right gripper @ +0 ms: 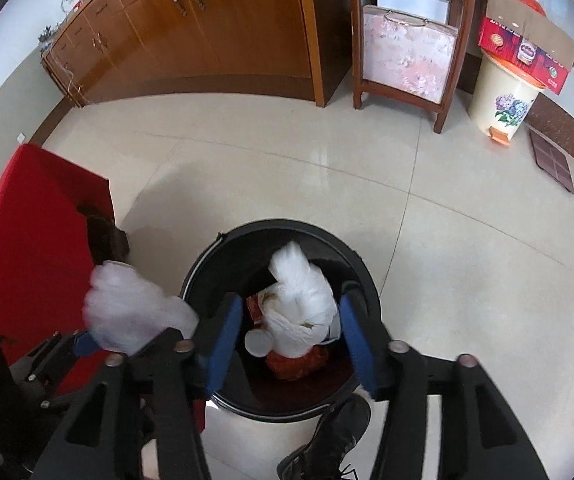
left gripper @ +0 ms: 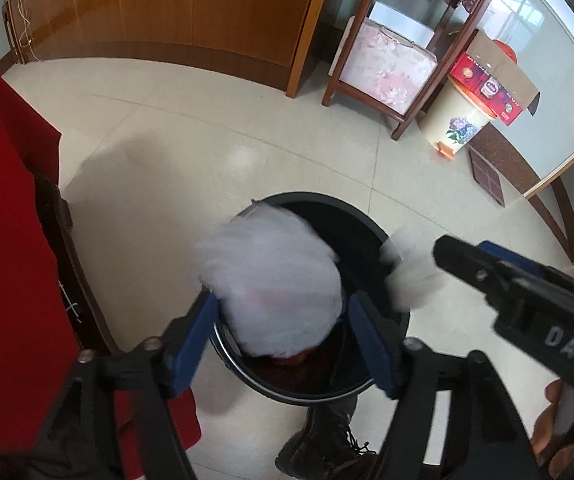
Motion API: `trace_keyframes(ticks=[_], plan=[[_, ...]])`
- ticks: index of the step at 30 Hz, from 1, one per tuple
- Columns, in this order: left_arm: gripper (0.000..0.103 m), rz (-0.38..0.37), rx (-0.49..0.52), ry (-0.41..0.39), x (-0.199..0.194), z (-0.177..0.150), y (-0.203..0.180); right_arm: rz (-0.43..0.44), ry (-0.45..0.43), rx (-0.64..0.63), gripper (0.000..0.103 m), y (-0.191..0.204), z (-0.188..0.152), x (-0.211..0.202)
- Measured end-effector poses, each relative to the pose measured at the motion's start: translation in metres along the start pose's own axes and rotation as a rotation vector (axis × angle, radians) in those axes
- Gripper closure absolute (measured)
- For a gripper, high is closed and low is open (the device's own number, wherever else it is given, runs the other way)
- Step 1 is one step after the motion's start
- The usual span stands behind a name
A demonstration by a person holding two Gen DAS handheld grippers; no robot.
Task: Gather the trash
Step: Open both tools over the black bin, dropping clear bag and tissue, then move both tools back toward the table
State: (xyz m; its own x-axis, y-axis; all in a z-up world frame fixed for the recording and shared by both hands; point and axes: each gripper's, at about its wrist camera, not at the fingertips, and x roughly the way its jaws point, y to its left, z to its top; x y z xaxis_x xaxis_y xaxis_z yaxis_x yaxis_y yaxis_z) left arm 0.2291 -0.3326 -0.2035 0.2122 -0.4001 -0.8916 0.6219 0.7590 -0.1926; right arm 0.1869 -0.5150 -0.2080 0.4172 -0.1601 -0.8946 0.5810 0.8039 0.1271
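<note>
Black bin [right gripper: 363, 276] on glossy tiled floor [right gripper: 287, 168]

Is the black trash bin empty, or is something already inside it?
Not empty: the black trash bin holds a white plastic bag and red trash.

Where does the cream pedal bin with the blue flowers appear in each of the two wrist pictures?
Left wrist view: cream pedal bin at the upper right, right of the wooden stand.
Right wrist view: cream pedal bin at the upper right, again right of the stand.
Shared landmark: the red cardboard box resting on its lid.
</note>
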Motion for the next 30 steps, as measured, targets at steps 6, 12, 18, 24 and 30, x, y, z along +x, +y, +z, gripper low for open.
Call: trace_keyframes(ticks=[6, 12, 18, 24, 30], plan=[[0.027, -0.007, -0.008, -0.022, -0.008, 0.002, 0.005, -0.004, -0.042, 0.021, 0.043, -0.006, 0.002, -0.012], [0.027, 0.01, -0.01, -0.068, -0.031, 0.0, 0.009, -0.017, -0.086, 0.0, 0.043, -0.001, 0.002, -0.026], [0.027, 0.06, -0.031, -0.136, -0.068, -0.002, 0.024, -0.026, -0.139, -0.03, 0.043, 0.012, -0.001, -0.047], [0.027, 0.085, -0.055, -0.223, -0.113, -0.008, 0.039, -0.022, -0.214, -0.086, 0.041, 0.041, -0.005, -0.075], [0.027, 0.113, -0.082, -0.312, -0.159, -0.016, 0.06, 0.001, -0.298, -0.16, 0.04, 0.078, -0.014, -0.11]])
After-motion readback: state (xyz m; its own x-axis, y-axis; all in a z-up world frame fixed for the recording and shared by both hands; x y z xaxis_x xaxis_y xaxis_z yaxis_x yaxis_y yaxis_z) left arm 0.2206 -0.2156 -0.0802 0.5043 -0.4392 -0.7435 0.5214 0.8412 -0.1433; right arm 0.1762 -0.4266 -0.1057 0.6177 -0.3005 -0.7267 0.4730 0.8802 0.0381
